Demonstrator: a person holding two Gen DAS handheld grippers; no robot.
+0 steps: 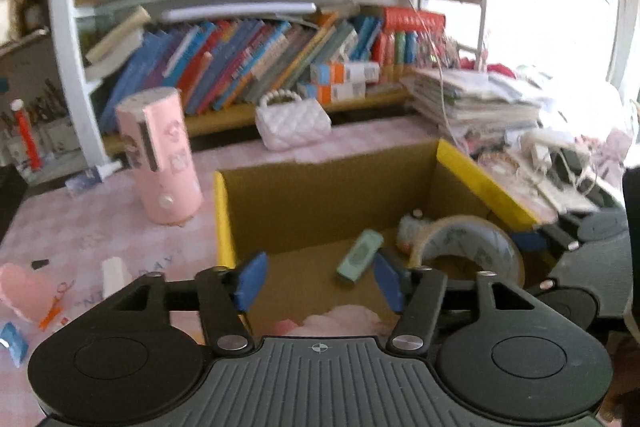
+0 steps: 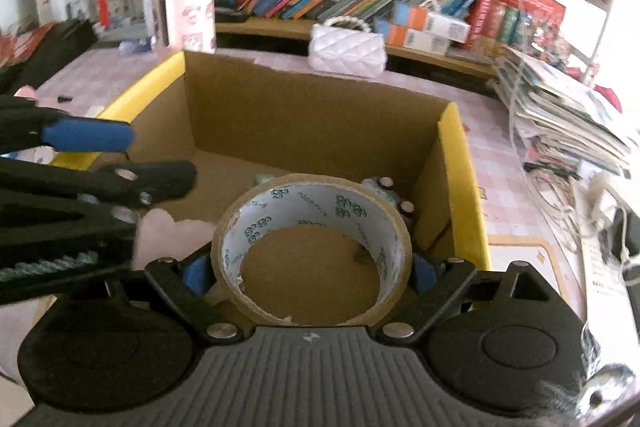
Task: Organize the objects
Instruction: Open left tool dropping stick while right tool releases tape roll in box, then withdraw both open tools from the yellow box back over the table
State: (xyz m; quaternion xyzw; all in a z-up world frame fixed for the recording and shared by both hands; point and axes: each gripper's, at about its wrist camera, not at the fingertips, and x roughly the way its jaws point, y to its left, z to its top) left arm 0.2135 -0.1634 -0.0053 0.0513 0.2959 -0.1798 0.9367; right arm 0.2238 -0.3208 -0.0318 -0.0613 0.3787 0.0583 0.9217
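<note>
Brown tape roll [image 2: 312,251] clamped in right claw [image 2: 310,269], above cardboard box [image 2: 312,115] | left claw [image 1: 316,279] wide, empty, over box interior | risk: early release bouncing roll onto mint case [image 1: 358,257]; claws colliding, being close.

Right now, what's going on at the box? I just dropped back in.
The right claw is shut on a roll of brown tape, holding it over the open cardboard box. The left claw hangs open and empty above the same box. A mint green item already lies on the box floor, along with something pink. A pink cylinder and a white quilted purse stand outside on the table.
</note>
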